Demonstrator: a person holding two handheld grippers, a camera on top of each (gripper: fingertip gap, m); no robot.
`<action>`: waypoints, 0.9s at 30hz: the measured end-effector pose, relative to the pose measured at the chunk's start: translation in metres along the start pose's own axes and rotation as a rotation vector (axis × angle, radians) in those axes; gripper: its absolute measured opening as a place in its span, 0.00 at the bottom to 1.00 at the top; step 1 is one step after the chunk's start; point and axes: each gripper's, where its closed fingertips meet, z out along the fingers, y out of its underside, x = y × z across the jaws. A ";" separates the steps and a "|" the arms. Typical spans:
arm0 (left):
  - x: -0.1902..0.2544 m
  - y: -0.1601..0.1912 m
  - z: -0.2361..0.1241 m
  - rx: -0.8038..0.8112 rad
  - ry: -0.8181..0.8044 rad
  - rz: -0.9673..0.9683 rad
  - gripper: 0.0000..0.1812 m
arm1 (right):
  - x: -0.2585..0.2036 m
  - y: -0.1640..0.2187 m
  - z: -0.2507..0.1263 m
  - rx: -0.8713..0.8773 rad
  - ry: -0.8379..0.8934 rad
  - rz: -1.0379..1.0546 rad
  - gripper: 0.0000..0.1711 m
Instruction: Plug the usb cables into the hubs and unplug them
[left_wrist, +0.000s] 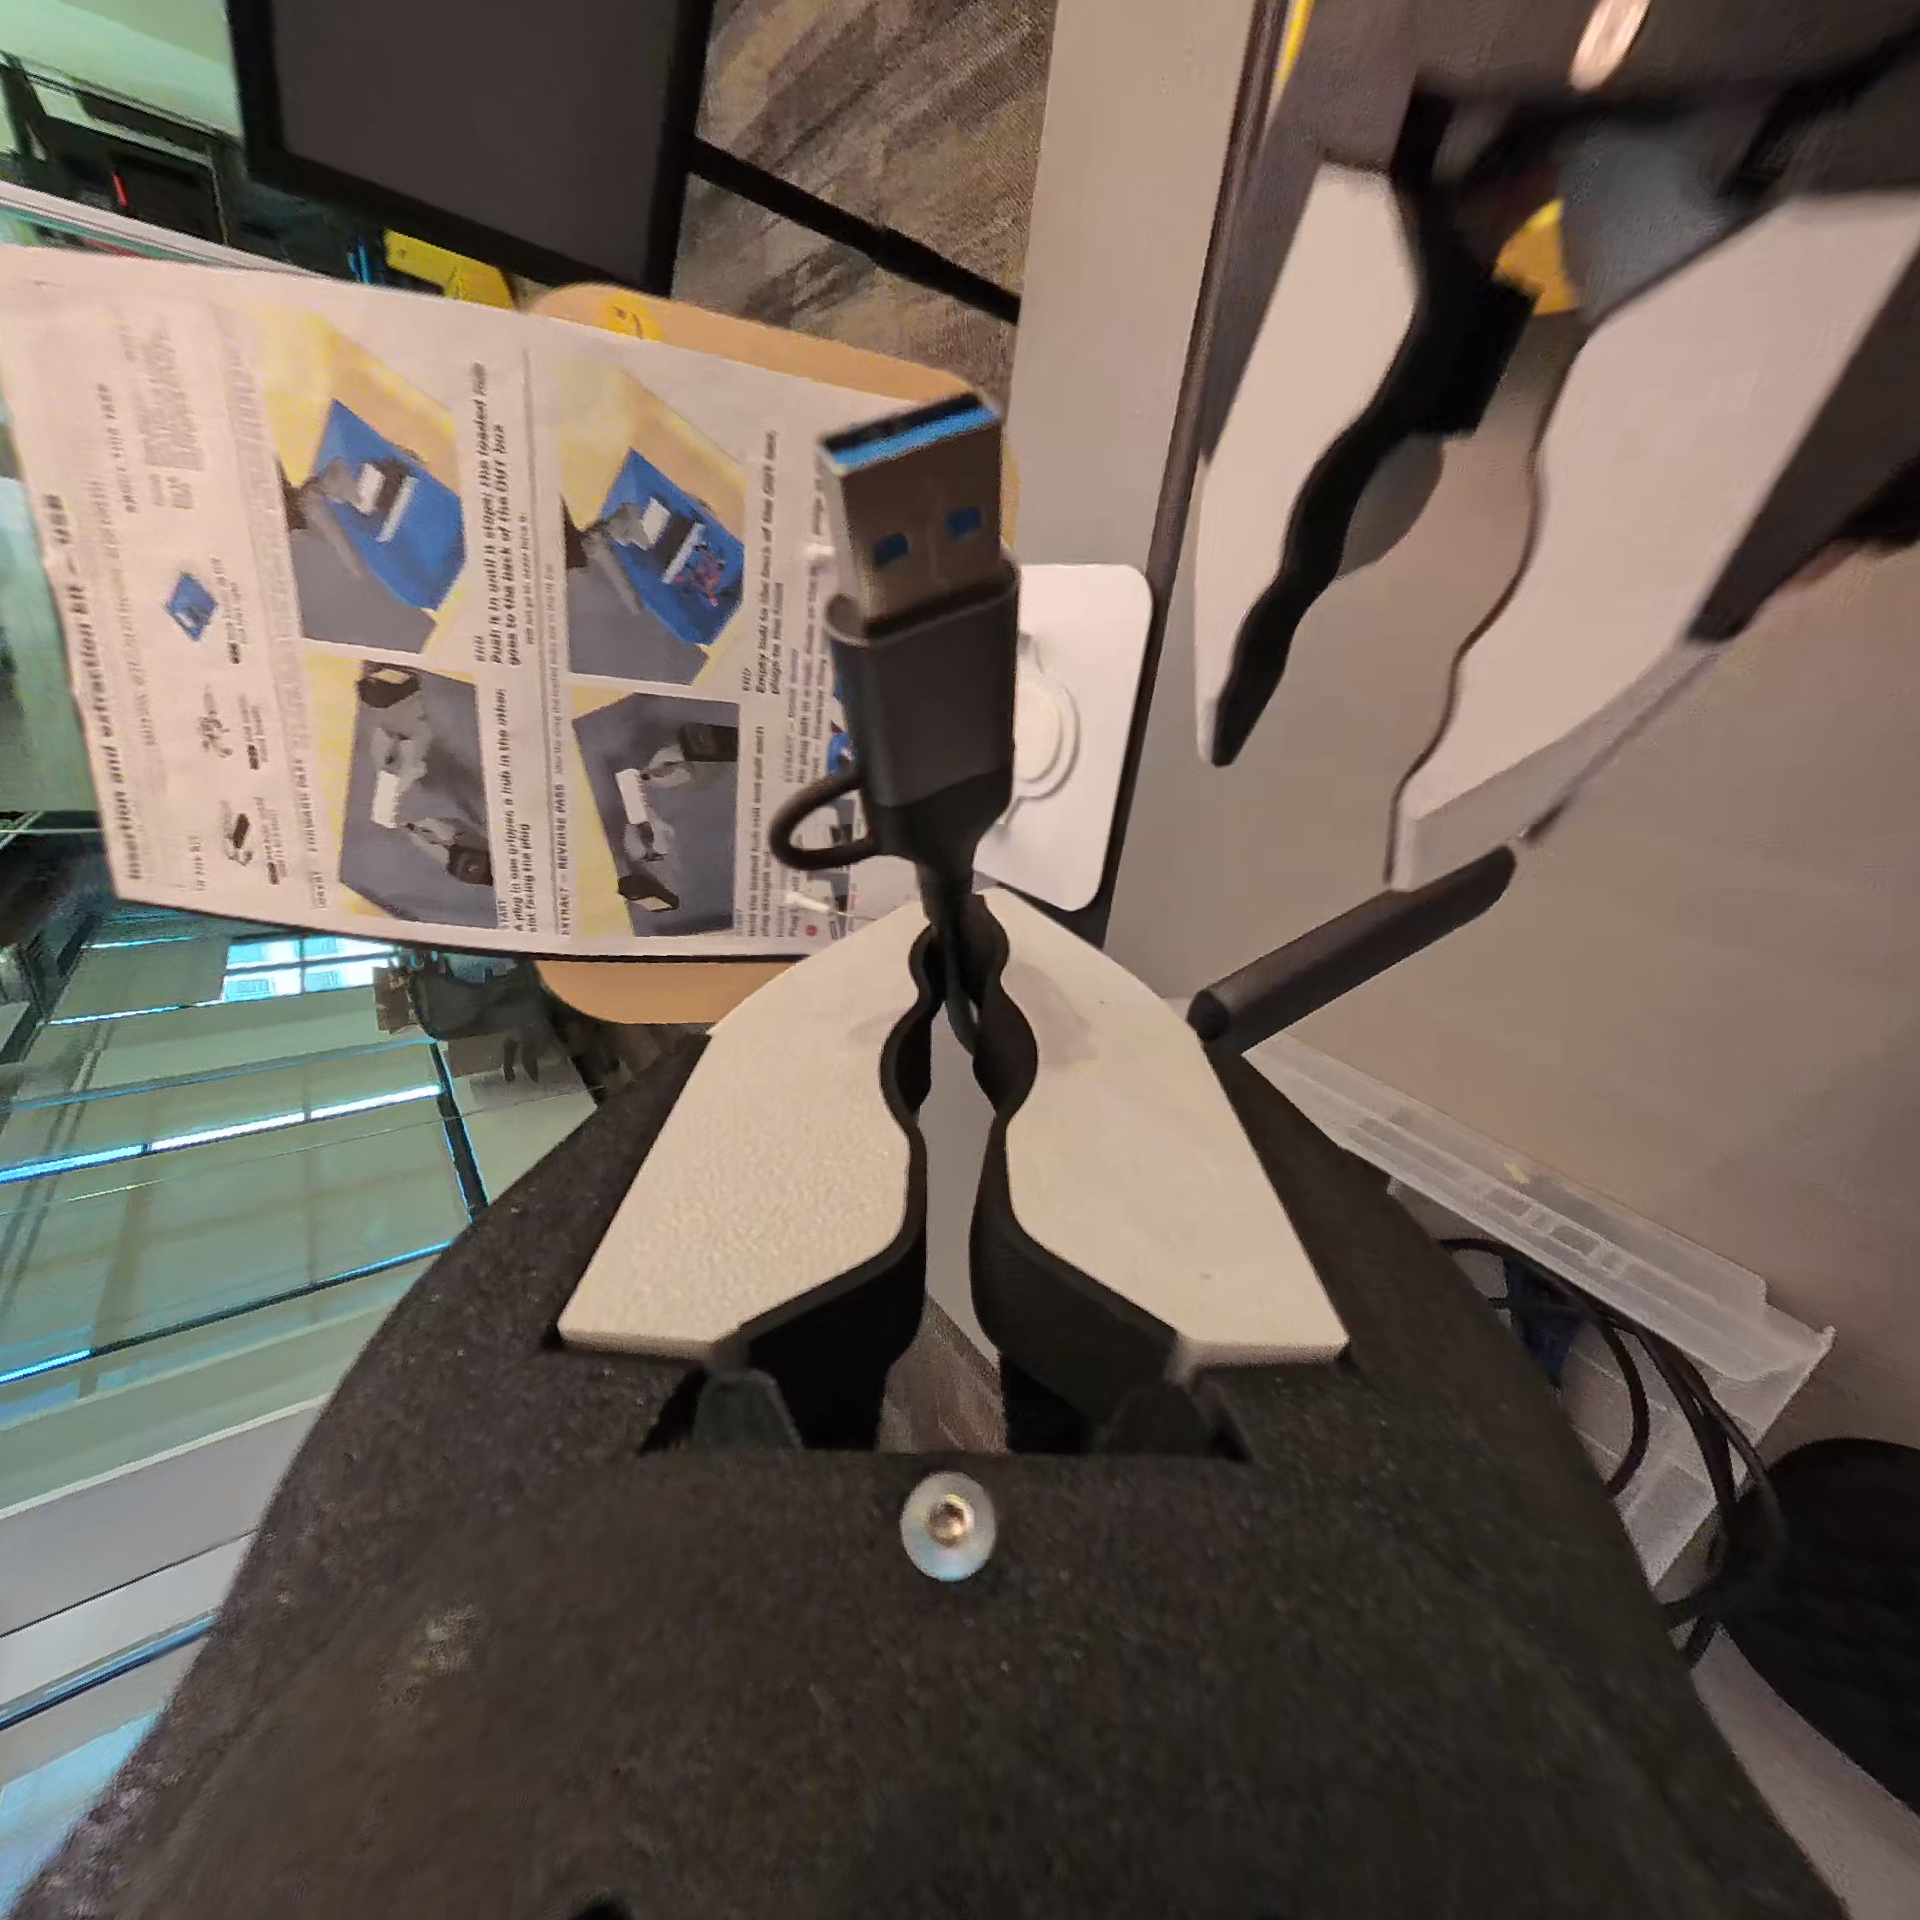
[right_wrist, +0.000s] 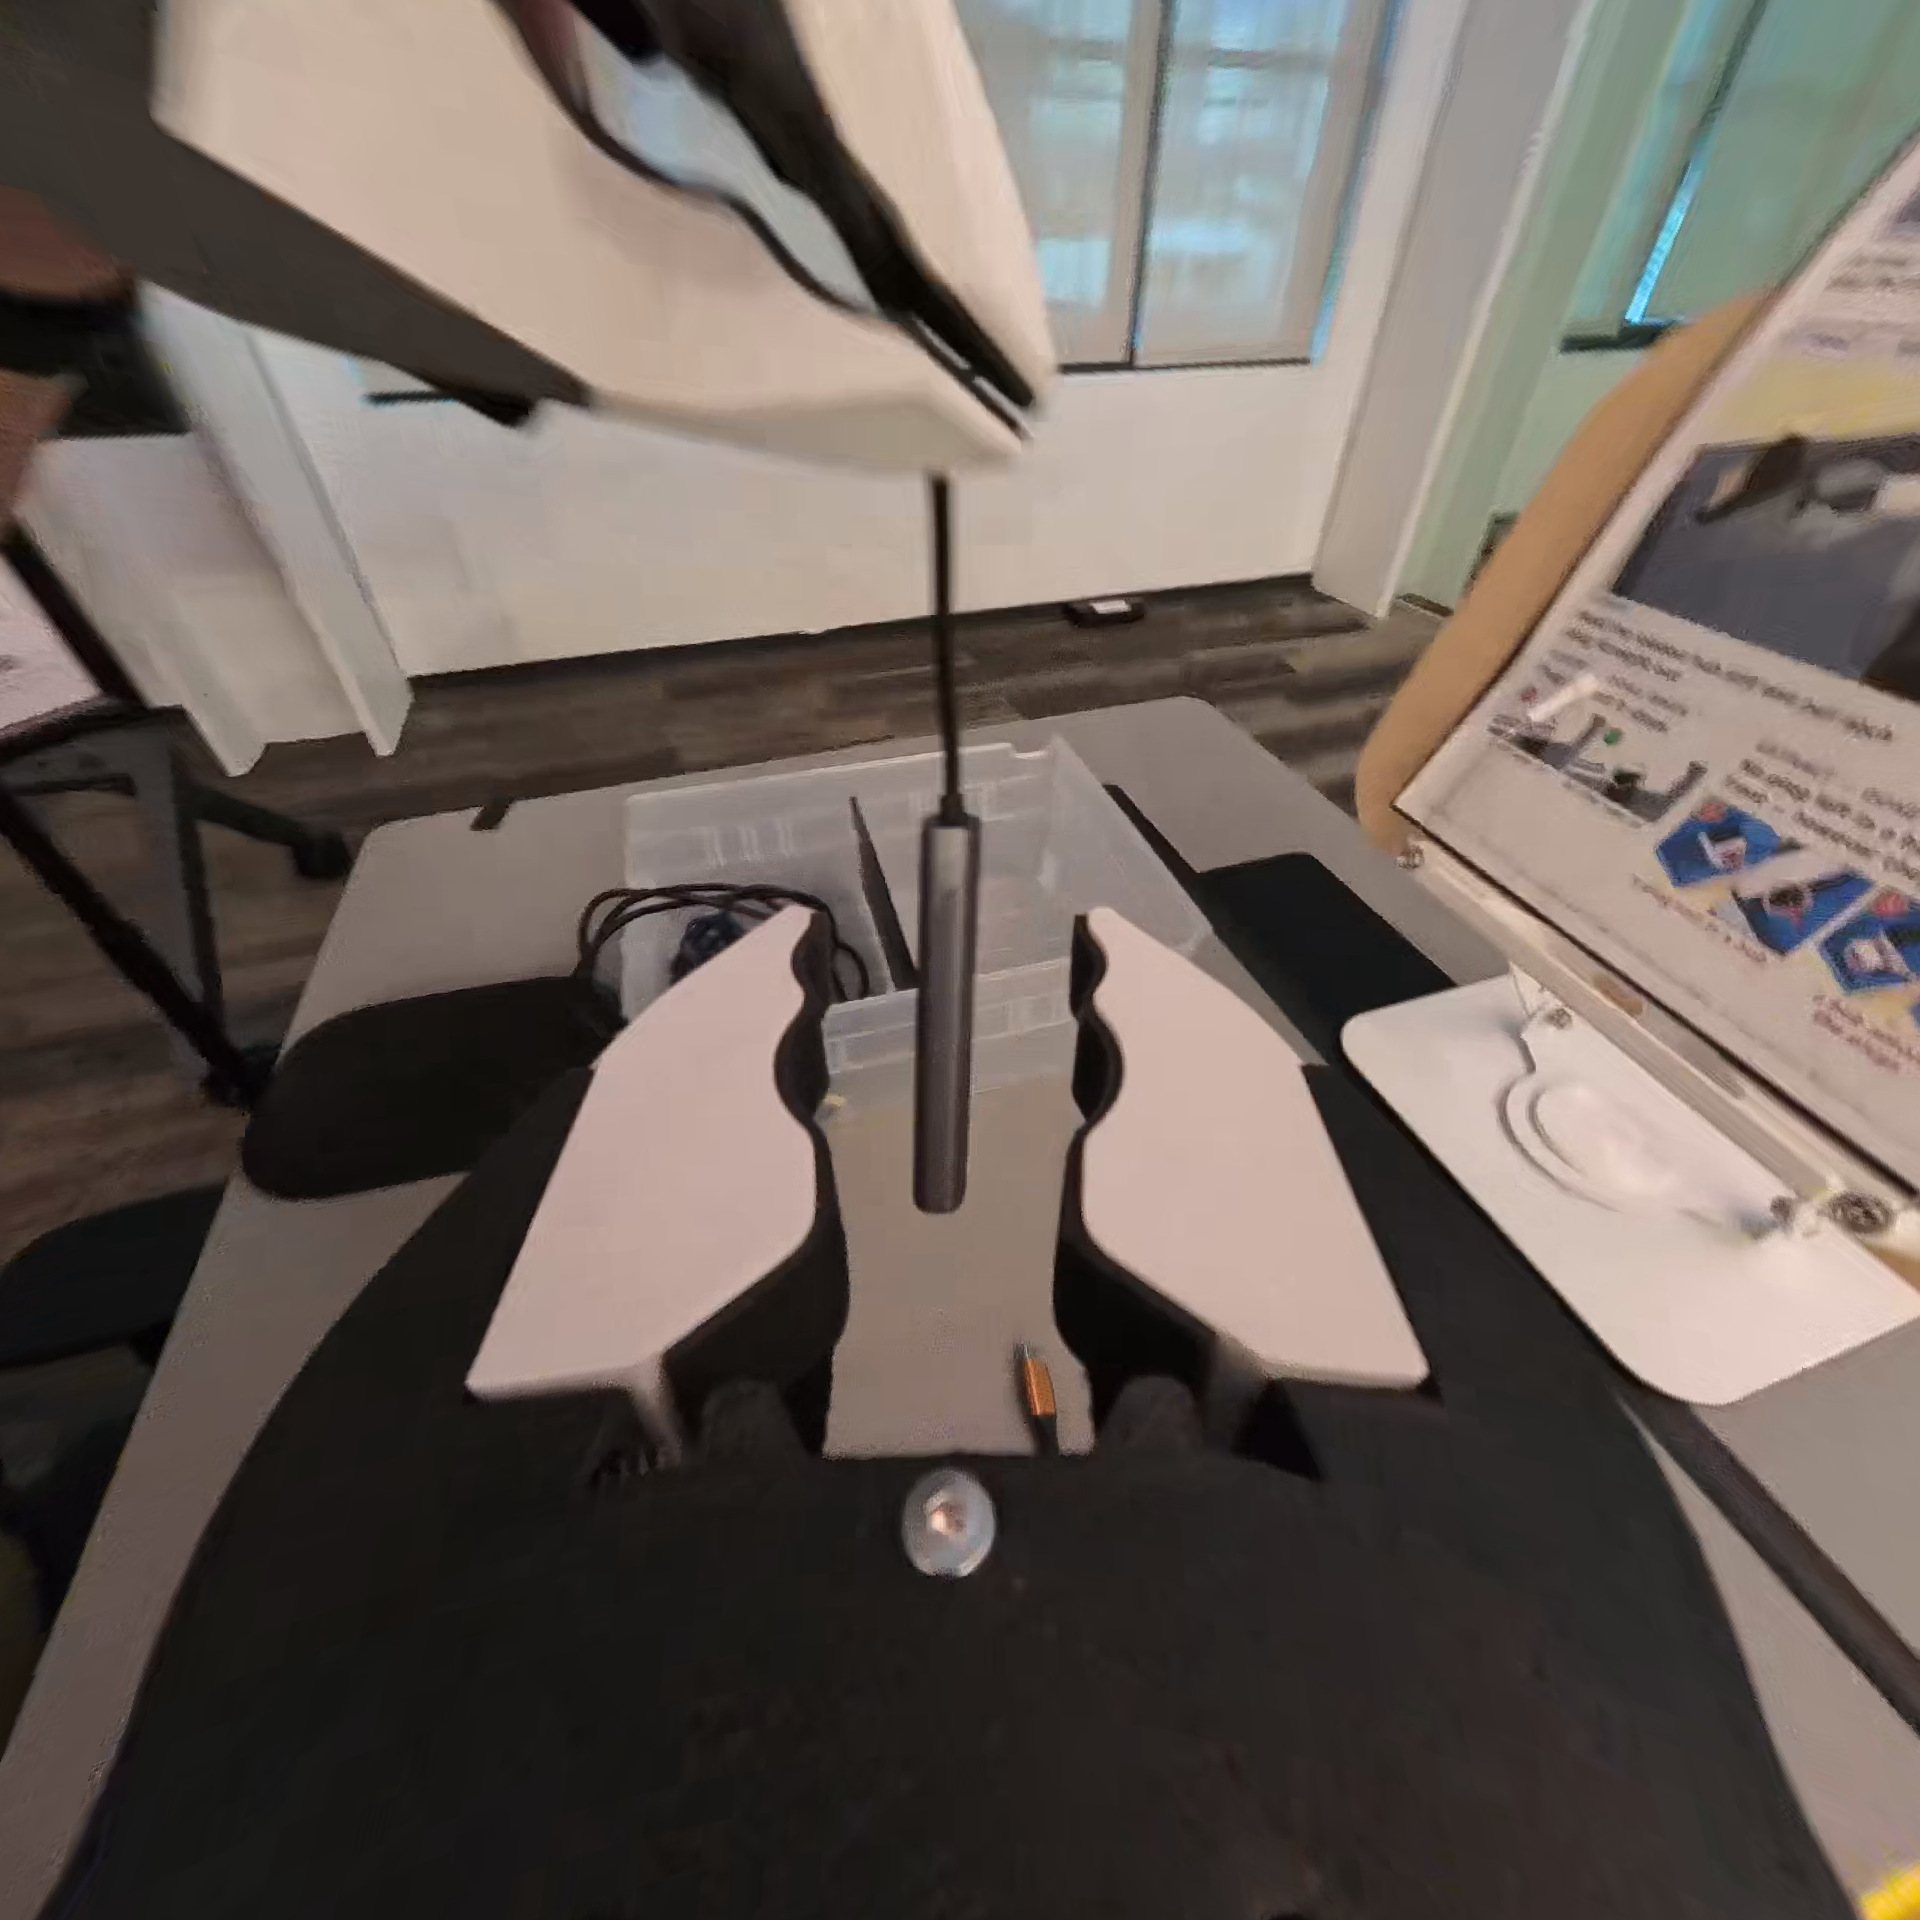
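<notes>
Cable (left_wrist: 940, 883) pinched tight in the left claw (left_wrist: 961, 940), just under the plug (left_wrist: 920, 540). Gripped low like that to leave the metal end free and pointing forward, ready to go into a hole. Plugged into nothing yet. Shiny silver shell on the plug, blue bit inside, dark smooth sleeve behind, thin black loop at the side.

Hub (right_wrist: 943, 1018) dangling straight down from the same cable, under the left claw, up in the air above the table (right_wrist: 468, 883). Long, thin and dark, like a stick with round ends, smooth and a bit shiny. Probably light, going by the thin cable holding it up.

Right claw (right_wrist: 945, 925) wide open, one finger on each side of the hub, touching neither side. Probably placed there to close on the hub and hold it steady. Fingers (right_wrist: 675, 1122) flat and pale grey on top, with wavy black edges inside, good for gripping round things.

Clear plastic box (right_wrist: 1049, 831) just behind, with ribbed walls and black cables bunched at its left side. Printed sheet (right_wrist: 1714, 727) on a tan board at the right, propped up on a white stand (right_wrist: 1558, 1195), likely for easy reading during the job.
</notes>
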 end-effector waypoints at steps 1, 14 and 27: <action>-0.003 -0.004 -0.005 0.014 0.001 -0.004 0.01 | 0.002 0.000 0.006 0.025 0.009 0.015 0.27; 0.005 -0.031 -0.018 0.090 0.047 -0.006 0.03 | -0.019 0.033 0.040 -0.100 -0.155 0.207 0.11; 0.073 0.020 0.004 0.352 0.094 -0.499 0.24 | 0.001 0.010 0.017 0.152 -0.450 0.732 0.10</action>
